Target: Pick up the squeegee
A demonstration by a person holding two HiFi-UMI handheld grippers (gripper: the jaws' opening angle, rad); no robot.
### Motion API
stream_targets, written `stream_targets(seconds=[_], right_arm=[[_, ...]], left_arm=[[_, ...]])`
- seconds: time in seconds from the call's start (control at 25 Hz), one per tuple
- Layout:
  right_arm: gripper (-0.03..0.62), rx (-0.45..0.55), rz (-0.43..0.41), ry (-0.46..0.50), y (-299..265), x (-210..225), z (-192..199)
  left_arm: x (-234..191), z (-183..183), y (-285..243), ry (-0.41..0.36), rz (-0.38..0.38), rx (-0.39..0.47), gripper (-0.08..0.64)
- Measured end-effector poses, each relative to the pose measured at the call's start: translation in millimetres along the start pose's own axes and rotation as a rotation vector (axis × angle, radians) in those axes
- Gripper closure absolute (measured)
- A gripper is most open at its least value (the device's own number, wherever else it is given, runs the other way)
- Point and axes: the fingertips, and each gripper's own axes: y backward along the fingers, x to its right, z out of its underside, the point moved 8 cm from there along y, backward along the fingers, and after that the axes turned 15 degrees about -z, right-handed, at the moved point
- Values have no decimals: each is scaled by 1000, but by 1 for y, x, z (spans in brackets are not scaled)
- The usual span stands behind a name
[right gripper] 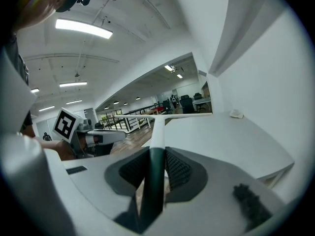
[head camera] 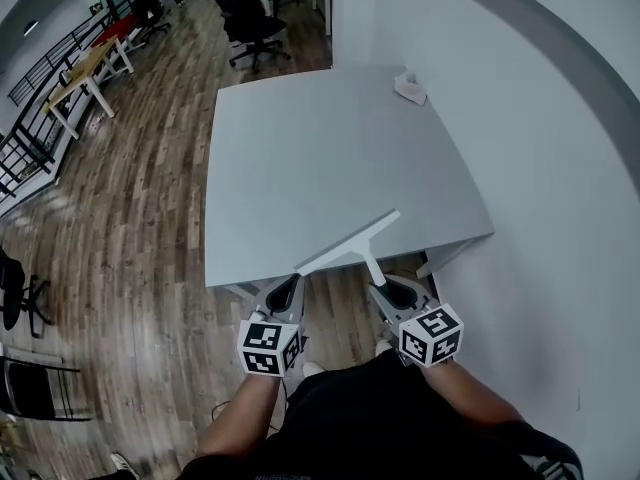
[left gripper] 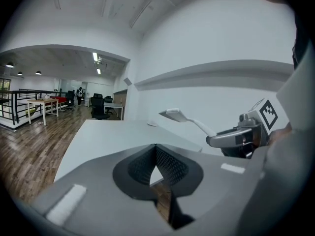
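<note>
Starting closest in: the right gripper (head camera: 384,288) has its two jaws clamped on the squeegee (head camera: 350,243), and in the right gripper view you can see the dark end of the handle (right gripper: 150,181) pinched between the pads, so that gripper (right gripper: 156,151) is closed on it and not gaping at all. The left gripper (head camera: 287,288) sits just beside it, a little apart. In its own view that gripper (left gripper: 156,149) has its jaw tips meeting with nothing between them, so it's shut and empty. The squeegee's long handle runs straight away from the person, out along the right gripper's line, and the white neck (right gripper: 156,127) ends in the blade. The blade (head camera: 330,256) lies crosswise to the handle, so the whole thing is a T. In the head view it slants from lower left up to upper right, right over the near edge of the grey table (head camera: 320,158). From the left gripper view the squeegee (left gripper: 178,115) looks raised clear of the tabletop, with the head showing against the white wall (left gripper: 221,97). Farther out, a small crumpled white thing (head camera: 410,88) sits near the table's far corner by the wall, can't tell what it is. Beyond that there's wood floor (head camera: 130,218), a black office chair (head camera: 250,18) and some desks (head camera: 90,68) off to the left.
</note>
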Motion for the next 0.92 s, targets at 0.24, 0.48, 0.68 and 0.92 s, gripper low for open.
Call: stream_targets(seconds=[0.24, 0.48, 0.68, 0.92], right_arm=[[492, -17, -22, 31, 38, 25, -3], [492, -29, -55, 27, 50, 42, 1], [493, -11, -56, 24, 55, 49, -1], [494, 17, -49, 13, 50, 48, -1]], left_arm=[[58, -8, -5, 13, 12, 16, 552], [91, -9, -9, -9, 25, 3, 552], [98, -14, -11, -28, 23, 1, 552], [92, -18, -9, -46, 33, 4, 552]])
